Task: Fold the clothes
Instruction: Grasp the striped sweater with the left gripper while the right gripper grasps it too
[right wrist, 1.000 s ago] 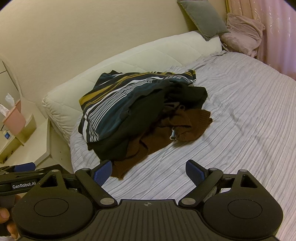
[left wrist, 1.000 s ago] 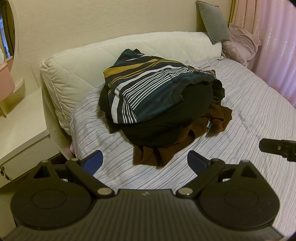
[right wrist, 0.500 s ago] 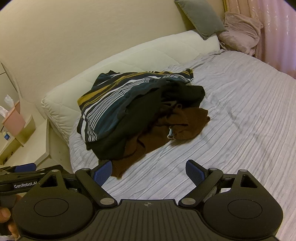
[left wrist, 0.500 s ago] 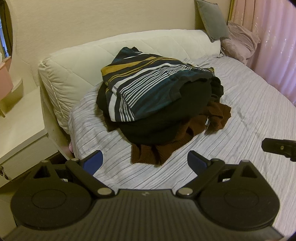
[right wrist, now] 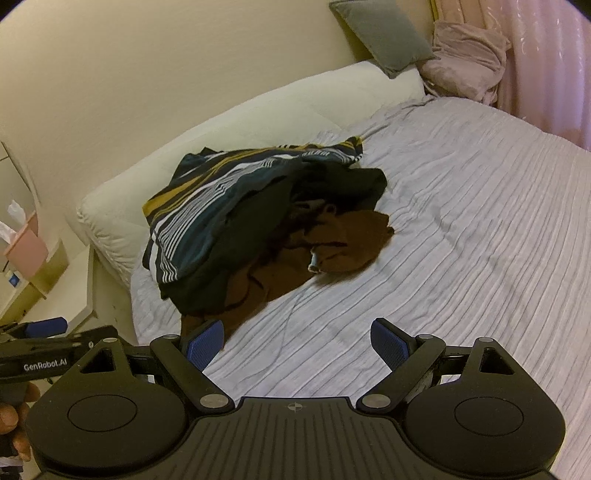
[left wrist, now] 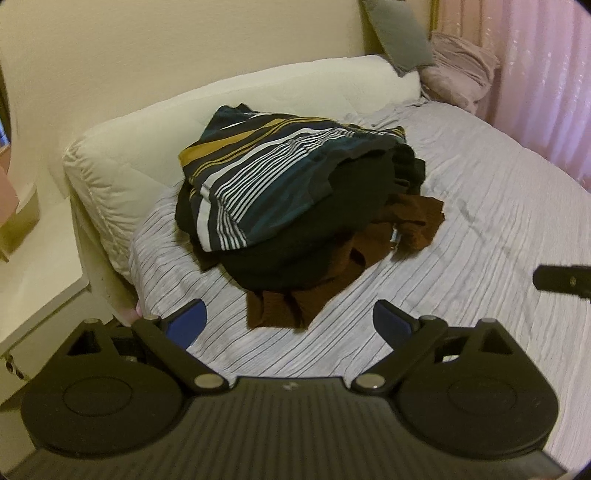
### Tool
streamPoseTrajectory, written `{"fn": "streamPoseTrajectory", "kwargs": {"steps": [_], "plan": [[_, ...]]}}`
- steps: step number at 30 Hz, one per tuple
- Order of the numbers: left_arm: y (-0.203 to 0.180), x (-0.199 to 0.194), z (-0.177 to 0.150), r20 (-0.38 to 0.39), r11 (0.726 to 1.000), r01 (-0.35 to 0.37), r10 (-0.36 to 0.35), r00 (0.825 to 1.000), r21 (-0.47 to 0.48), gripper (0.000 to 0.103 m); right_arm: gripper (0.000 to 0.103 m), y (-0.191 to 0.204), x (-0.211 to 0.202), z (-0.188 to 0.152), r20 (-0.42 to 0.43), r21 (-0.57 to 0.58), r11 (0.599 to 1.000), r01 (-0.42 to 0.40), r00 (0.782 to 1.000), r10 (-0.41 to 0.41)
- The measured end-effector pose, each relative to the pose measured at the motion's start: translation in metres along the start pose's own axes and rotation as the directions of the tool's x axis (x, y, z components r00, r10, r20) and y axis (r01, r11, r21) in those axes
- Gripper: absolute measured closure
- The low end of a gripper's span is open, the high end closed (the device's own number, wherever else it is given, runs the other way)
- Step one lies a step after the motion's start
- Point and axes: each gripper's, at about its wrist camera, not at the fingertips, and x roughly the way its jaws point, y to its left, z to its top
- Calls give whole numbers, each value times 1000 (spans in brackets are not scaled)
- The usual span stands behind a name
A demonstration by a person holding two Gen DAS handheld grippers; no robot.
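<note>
Clothes (left wrist: 295,206) lie in one heap near the head of the bed (left wrist: 480,229): a striped top (left wrist: 266,177) draped over a black garment (left wrist: 295,243), with a brown knit (left wrist: 402,225) spilling out toward us. None of it is folded or even separated yet.

Over the last second we have closed in. In the left wrist view the heap has grown slightly larger and its brown hem (left wrist: 277,310) now sits nearer our left gripper (left wrist: 288,321). In the right wrist view the heap has slid lower and leftward, so that the right gripper (right wrist: 297,341) has its left finger (right wrist: 205,343) almost over the brown edge (right wrist: 229,317). Both grippers have their jaws spread wide with nothing between them, and neither touches cloth.

We judge this to be the approach, with the task barely begun. The brown knit is nearest, but it is pinned under the heavier pieces, so tugging it could drag the whole heap. The striped top on the heap looks the easier first pick.

Beyond the heap are the white bolster (left wrist: 129,166), a grey cushion (right wrist: 380,33) and pink curtain (left wrist: 546,74); a nightstand (left wrist: 33,258) stands on the left.
</note>
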Motion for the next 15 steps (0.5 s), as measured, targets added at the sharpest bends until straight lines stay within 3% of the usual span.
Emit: {"fn": "streamPoseTrajectory", "kwargs": {"steps": [7,11,15], "plan": [[24,33,22,22,995,65,-67,998,71,9,14,8,17,21,37,2,1000,24,999,-24],[49,68,42,24,991,93,-96,995,92,9,14,20,47,40,18,-7,997,71,997,-70],[69,101,61,40,979,99,-108,993,180,9,14,37,77,65,12,-63,994,93,996,-92]]}}
